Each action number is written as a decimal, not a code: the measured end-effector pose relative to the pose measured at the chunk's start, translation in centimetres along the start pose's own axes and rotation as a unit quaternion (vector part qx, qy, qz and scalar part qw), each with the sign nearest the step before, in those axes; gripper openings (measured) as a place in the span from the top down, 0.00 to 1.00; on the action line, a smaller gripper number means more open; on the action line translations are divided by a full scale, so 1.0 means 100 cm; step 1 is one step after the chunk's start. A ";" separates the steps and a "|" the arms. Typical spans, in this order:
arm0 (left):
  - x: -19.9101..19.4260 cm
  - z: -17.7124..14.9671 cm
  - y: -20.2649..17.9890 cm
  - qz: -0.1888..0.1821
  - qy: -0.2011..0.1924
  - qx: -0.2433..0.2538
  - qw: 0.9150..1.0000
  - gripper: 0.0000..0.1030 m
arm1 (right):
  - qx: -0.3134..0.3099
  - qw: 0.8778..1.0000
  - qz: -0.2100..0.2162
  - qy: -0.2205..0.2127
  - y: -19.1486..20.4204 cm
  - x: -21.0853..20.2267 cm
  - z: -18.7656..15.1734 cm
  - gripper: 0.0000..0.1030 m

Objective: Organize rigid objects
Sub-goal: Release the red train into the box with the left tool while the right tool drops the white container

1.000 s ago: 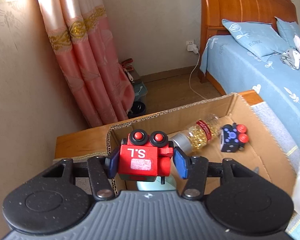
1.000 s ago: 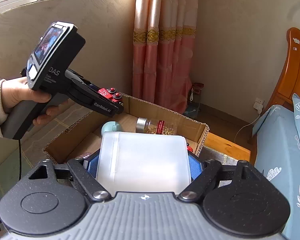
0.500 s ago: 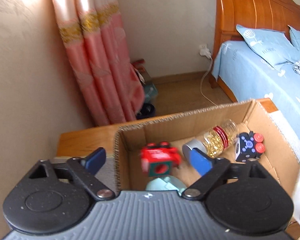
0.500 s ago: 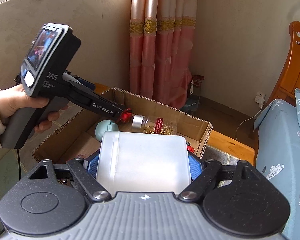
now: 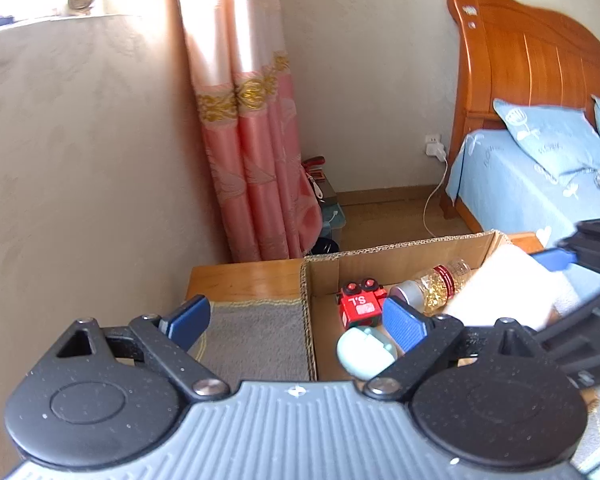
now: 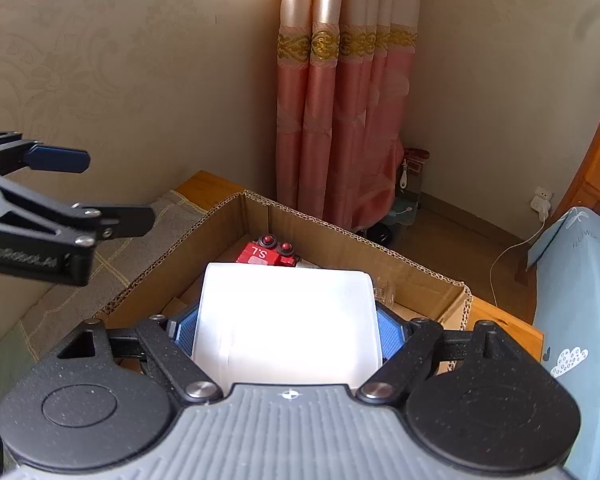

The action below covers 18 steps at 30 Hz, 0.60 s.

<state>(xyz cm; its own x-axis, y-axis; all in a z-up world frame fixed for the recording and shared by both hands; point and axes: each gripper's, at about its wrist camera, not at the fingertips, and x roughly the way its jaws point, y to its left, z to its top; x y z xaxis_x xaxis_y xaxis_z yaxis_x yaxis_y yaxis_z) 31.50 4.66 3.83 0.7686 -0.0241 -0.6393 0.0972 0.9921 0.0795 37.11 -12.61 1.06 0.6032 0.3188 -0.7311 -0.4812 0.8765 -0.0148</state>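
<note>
A red toy block (image 5: pixel 360 306) marked "S.L" lies in the cardboard box (image 5: pixel 400 250), beside a glass bottle of gold bits (image 5: pixel 432 286) and a pale green round object (image 5: pixel 364 350). My left gripper (image 5: pixel 296 314) is open and holds nothing, raised above the box's left wall. In the right wrist view it (image 6: pixel 116 190) hangs at the left, clear of the box (image 6: pixel 320 220). My right gripper (image 6: pixel 288 328) is shut on a white plastic container (image 6: pixel 288 320), held over the box and hiding most of its contents. The red block (image 6: pixel 266 255) shows just beyond it.
The box rests on a wooden table (image 5: pixel 244 278) with a grey cloth mat (image 5: pixel 256 336) to its left. A wall and a pink curtain (image 5: pixel 252 152) stand behind. A bed with blue bedding (image 5: pixel 532 184) is to the right.
My left gripper opened and let go of the red block, which dropped into the box; the gripper then pulled back up and left. My right gripper carried the white container forward over the box.
</note>
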 end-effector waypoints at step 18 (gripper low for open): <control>-0.055 -0.050 -0.013 -0.012 -0.010 0.000 1.000 0.08 | 0.018 1.000 -0.010 -0.008 0.017 -0.042 -0.033 0.00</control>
<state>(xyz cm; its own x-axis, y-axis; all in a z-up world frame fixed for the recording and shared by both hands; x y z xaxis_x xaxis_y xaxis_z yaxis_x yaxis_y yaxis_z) 24.01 4.12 3.46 0.7785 -0.0498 -0.6257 0.1155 0.9912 0.0647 31.62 -13.65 1.86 0.6230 0.3062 -0.7198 -0.4452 0.8954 -0.0045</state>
